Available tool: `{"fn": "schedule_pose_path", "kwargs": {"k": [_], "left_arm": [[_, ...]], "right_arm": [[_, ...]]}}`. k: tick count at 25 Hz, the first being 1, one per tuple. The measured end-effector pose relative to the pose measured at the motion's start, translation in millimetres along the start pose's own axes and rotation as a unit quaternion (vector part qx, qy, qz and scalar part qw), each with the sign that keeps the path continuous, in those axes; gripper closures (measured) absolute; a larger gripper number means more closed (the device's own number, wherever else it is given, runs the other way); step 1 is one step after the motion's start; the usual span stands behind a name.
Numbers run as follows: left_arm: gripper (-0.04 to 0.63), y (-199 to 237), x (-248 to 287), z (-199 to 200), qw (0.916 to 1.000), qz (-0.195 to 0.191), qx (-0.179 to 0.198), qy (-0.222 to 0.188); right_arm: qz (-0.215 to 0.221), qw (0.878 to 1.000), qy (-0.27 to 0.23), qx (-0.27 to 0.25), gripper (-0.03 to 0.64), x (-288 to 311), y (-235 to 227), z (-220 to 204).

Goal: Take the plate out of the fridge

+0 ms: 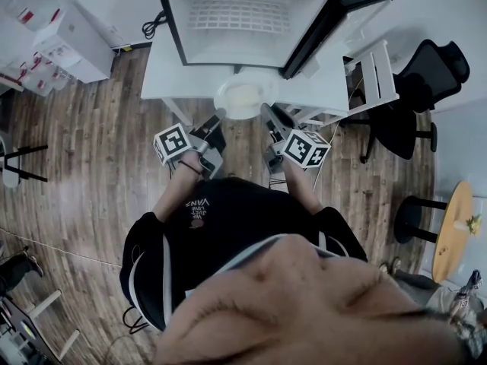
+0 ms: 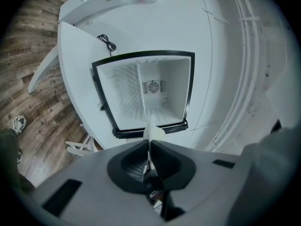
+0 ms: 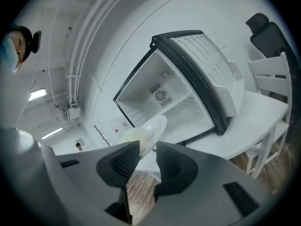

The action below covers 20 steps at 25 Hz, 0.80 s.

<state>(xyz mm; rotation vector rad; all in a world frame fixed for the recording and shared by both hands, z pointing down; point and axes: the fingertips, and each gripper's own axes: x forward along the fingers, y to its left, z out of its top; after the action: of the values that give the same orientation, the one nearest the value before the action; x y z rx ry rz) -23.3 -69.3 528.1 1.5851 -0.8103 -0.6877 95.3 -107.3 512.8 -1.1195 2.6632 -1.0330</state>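
A small fridge [image 1: 243,21] stands open on a white table [image 1: 163,74], and its inside looks bare in both gripper views [image 2: 141,93] [image 3: 160,98]. The white plate [image 1: 242,97] hangs in the air just in front of the fridge, over the table's front edge. My left gripper [image 1: 217,122] is shut on the plate's left rim, and the plate [image 2: 151,132] shows edge-on between its jaws. My right gripper [image 1: 268,119] is at the plate's right rim with its jaws apart. There the plate [image 3: 149,128] stands tilted at the mouth of that gripper [image 3: 147,150], and the pads do not press on it.
The fridge door [image 1: 358,6] swings open to the right. A white chair [image 1: 373,74] and a black office chair [image 1: 426,74] stand to the right of the table. White shelves [image 1: 61,44] stand at far left, and a round wooden table [image 1: 449,230] at right. A black cable [image 1: 152,25] lies beside the fridge.
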Motion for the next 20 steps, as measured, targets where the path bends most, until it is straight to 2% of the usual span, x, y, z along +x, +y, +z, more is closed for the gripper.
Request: {"fn": "schedule_pose_path", "kwargs": {"k": [10,20], "left_arm": [[0.565,-1,-9,5,0.9999,0.001,0.004,0.015],[0.565,-5,-15,28,0.9986,-0.007,0.011,0.052]], "right_arm": [[-0.009,1.0,-0.011,0.003,0.502,0,10,-6],[-0.033,0.999,-0.035,0.016,0.502,14,24,-10]]}}
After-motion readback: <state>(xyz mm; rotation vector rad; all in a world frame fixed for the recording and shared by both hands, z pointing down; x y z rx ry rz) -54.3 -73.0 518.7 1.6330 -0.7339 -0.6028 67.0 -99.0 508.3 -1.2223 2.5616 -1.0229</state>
